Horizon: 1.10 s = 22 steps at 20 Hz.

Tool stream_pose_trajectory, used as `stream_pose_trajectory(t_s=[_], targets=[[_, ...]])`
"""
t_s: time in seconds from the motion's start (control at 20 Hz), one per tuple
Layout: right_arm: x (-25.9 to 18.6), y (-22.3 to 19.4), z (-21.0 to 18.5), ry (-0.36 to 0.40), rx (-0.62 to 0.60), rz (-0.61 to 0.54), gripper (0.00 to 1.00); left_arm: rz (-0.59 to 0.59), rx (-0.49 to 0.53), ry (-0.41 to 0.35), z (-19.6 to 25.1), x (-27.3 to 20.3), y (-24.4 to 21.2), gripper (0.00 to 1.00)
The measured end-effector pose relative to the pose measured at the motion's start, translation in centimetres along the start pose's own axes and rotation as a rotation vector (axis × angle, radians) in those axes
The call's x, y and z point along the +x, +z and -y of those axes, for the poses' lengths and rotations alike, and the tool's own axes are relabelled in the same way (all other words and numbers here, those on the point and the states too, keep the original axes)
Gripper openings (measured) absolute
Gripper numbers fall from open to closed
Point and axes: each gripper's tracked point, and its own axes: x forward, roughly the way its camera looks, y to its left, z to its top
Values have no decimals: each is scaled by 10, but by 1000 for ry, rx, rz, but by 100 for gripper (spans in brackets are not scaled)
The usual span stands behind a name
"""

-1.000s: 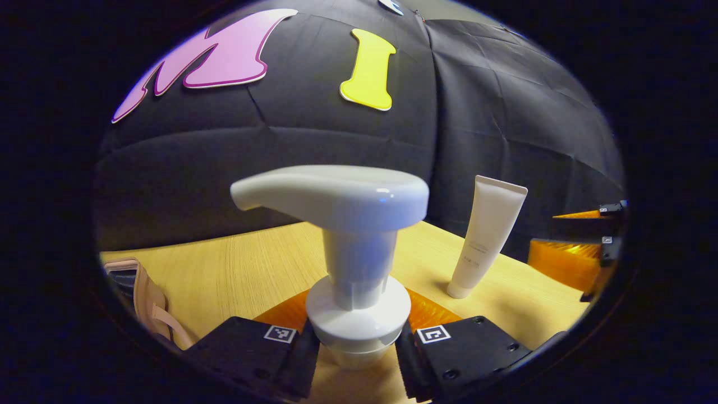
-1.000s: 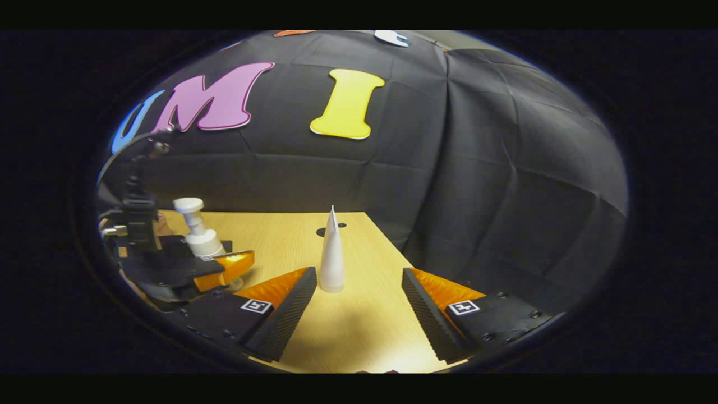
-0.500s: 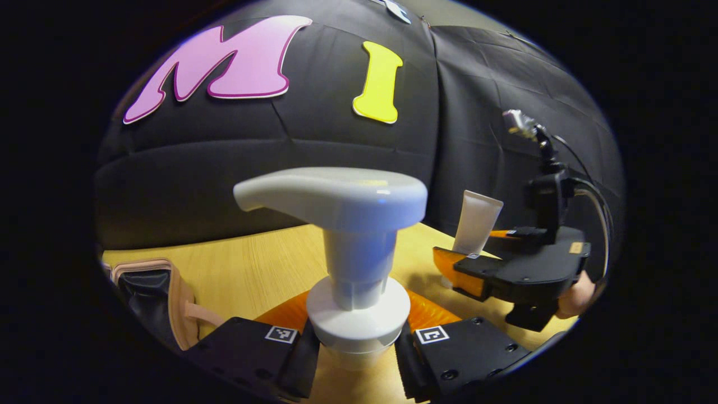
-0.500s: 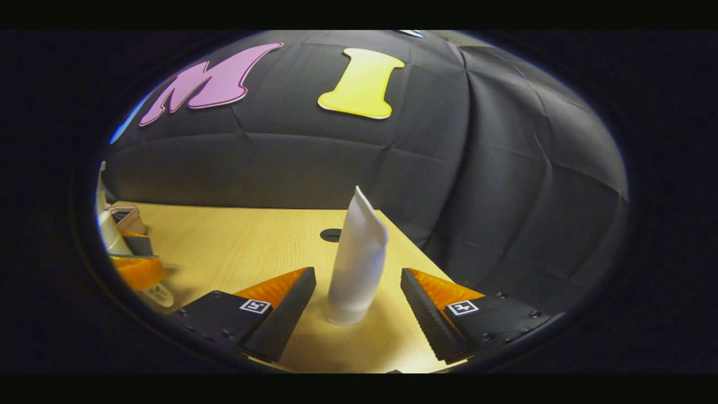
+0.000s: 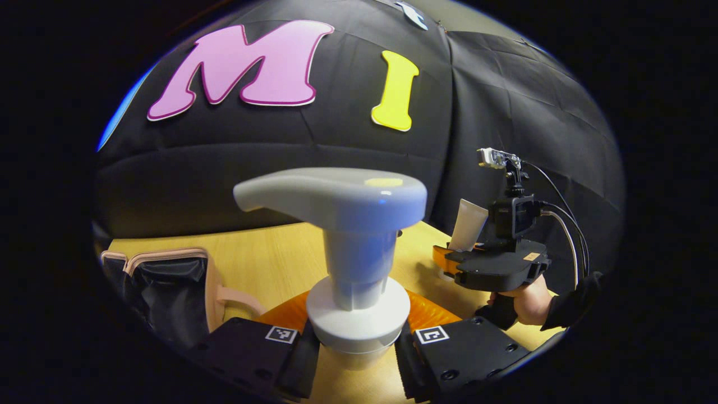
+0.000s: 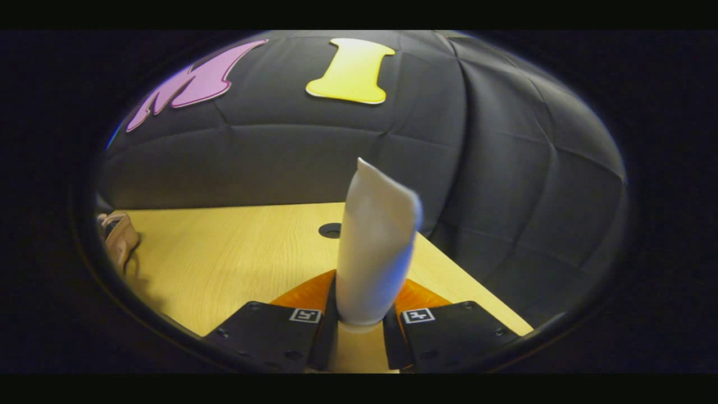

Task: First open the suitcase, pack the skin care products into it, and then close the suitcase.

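Left gripper view: suitcase (image 5: 168,286) at far left on wooden surface (image 5: 269,264), open, dark lining visible, pink trim; contents cannot be told. Left claw (image 5: 357,350) closed tight on collar of white glossy pump bottle (image 5: 353,247), upright. Right claw (image 5: 449,264) at right, held by a hand (image 5: 527,300).

Right gripper view: right claw (image 6: 359,336) clamped on base of white matte tube (image 6: 374,247), upright, flat-crimped top. Round hole (image 6: 330,230) in surface beyond.
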Motion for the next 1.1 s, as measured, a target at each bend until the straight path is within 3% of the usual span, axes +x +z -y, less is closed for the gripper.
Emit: stream_pose_trajectory(t_s=[0.2, 0.5, 0.65, 0.8, 0.9, 1.1], targets=[[-35, 26, -21, 64, -58, 46, 38, 29, 24, 38, -20, -28, 23, 62], [-108, 74, -69, 184, -90, 116, 37, 42, -100, 148, -77, -108, 46, 61], [-142, 87, -99, 248, -105, 140, 34, -20, -93, 215, -117, -155, 31, 61], [-172, 92, -134, 330, -71, 132, 37, -102, -96, 277, -159, -191, 16, 61], [-188, 99, -154, 383, -48, 136, 37, -153, -86, 318, -185, -201, 8, 61], [-211, 102, -181, 453, -85, 149, 37, -242, -126, 315, -220, -186, -11, 61]])
